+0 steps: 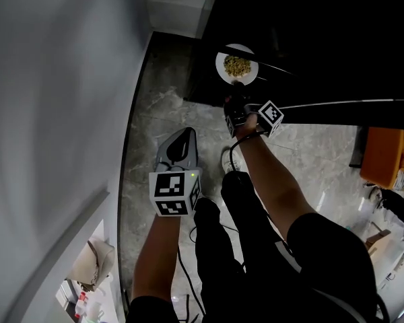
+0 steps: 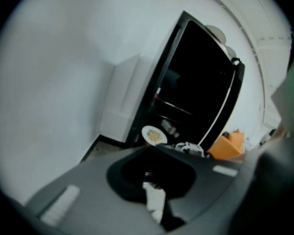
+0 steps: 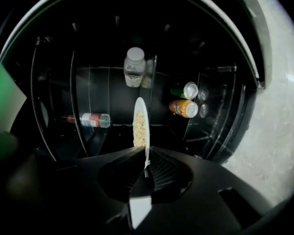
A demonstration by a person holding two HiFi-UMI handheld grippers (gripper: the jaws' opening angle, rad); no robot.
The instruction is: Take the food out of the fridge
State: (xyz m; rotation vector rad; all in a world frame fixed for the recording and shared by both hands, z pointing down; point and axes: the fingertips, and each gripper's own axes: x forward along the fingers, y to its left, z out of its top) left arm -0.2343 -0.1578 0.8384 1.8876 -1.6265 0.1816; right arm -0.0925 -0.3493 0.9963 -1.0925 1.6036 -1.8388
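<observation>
The right gripper (image 3: 146,163) had its jaws clamped on the near rim of a round white plate (image 3: 142,112) of pale yellow grainy food, held at the mouth of the open black fridge (image 3: 103,87). Behind the plate stood a clear white-capped bottle (image 3: 134,67), with an orange can (image 3: 183,108) and a green can (image 3: 185,90) lying to its right. The left gripper (image 1: 182,138) hung over the grey marble floor (image 1: 161,113), jaws together and empty.

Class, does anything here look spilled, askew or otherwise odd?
Nothing is spilled. One oddity: the right claw pinches the plate by its near rim alone, with the food sitting beyond the grip.
</observation>
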